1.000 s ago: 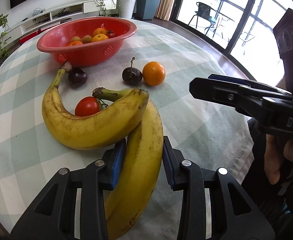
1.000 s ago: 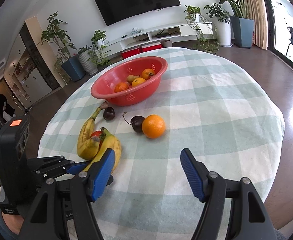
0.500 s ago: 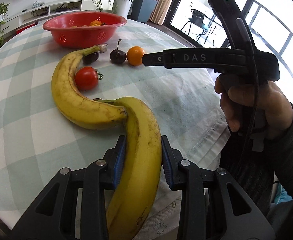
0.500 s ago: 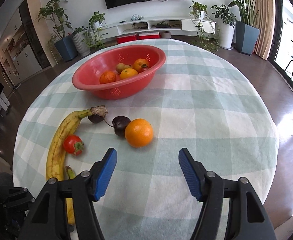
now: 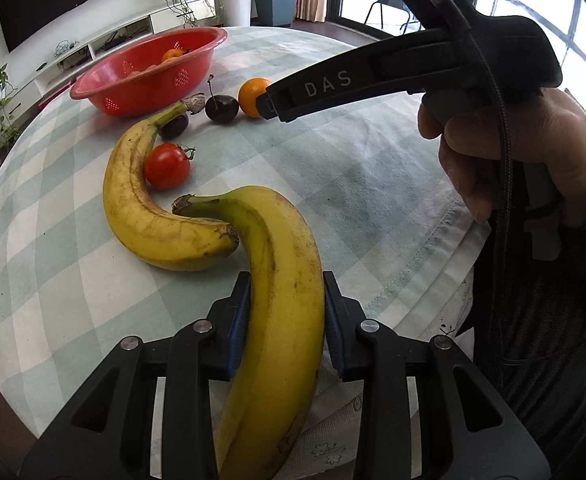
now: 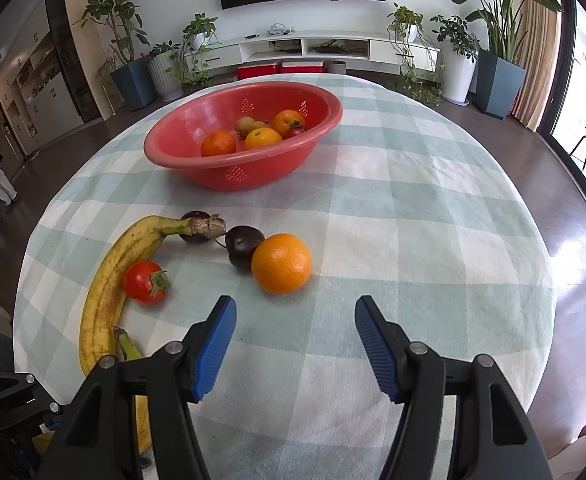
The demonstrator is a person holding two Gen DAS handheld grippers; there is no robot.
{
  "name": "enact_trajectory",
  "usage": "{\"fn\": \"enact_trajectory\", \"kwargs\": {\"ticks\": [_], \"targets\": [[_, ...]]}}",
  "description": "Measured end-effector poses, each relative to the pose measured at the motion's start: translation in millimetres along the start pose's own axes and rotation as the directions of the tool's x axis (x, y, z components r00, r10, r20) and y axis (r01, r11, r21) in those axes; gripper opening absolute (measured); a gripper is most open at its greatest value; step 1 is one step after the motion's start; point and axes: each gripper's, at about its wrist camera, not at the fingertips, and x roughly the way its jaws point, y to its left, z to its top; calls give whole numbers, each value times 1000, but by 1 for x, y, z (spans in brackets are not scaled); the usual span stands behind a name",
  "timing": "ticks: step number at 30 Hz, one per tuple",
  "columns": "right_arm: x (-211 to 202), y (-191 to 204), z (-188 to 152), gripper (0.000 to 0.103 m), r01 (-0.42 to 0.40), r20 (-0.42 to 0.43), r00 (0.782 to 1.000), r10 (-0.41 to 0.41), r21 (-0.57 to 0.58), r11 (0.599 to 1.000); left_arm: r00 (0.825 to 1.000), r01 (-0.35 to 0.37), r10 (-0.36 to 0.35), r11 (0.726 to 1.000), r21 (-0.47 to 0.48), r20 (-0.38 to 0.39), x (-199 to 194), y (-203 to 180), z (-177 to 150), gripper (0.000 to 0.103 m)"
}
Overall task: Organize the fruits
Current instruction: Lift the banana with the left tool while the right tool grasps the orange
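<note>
My left gripper (image 5: 285, 312) is shut on a yellow banana (image 5: 281, 280) near the table's front edge. Its stem touches a second banana (image 5: 141, 204) lying on the checked cloth. A red tomato (image 5: 167, 166), two dark plums (image 5: 221, 109) and an orange (image 5: 253, 97) lie beyond. The red basket (image 5: 141, 88) holds several fruits at the back. My right gripper (image 6: 295, 328) is open and empty, just short of the orange (image 6: 281, 263); its body shows in the left wrist view (image 5: 413, 68). The tomato (image 6: 145, 282) and second banana (image 6: 109, 292) are to its left.
The round table with a green checked cloth (image 6: 413, 240) drops off at the front and right. The red basket (image 6: 245, 172) stands at the far middle. A TV shelf (image 6: 313, 46) and potted plants (image 6: 497, 72) stand beyond the table.
My left gripper pulled its banana back and off the second banana, which now lies flat. My right gripper swung left and forward toward the orange, staying open.
</note>
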Motion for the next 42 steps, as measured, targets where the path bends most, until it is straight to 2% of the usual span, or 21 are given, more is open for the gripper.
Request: {"fn": "enact_trajectory", "kwargs": {"ticks": [4, 10, 14, 19, 31, 37, 42], "targets": [[9, 0, 11, 65, 1, -10, 1000, -1, -23, 1000, 999, 27, -26, 999, -39, 27, -7, 5, -4, 30], [24, 7, 17, 60, -4, -32, 999, 2, -74, 997, 993, 108, -102, 988, -108, 56, -10, 8, -8, 30], [33, 7, 12, 50, -16, -68, 998, 10, -81, 997, 985, 165, -156, 977, -138, 78, -16, 5, -11, 30], [31, 4, 11, 40, -32, -66, 997, 28, -61, 998, 974, 217, -206, 965, -149, 90, -18, -1, -12, 30], [18, -3, 4, 36, -61, -39, 997, 61, -10, 998, 966, 239, -219, 958, -155, 139, -31, -2, -13, 30], [15, -8, 4, 36, -63, -20, 998, 63, 21, 998, 953, 280, -250, 942, -184, 172, -37, 6, -15, 30], [9, -11, 3, 34, -71, -3, 997, 71, 40, 997, 945, 297, -263, 939, -173, 195, -46, 3, -13, 30]]}}
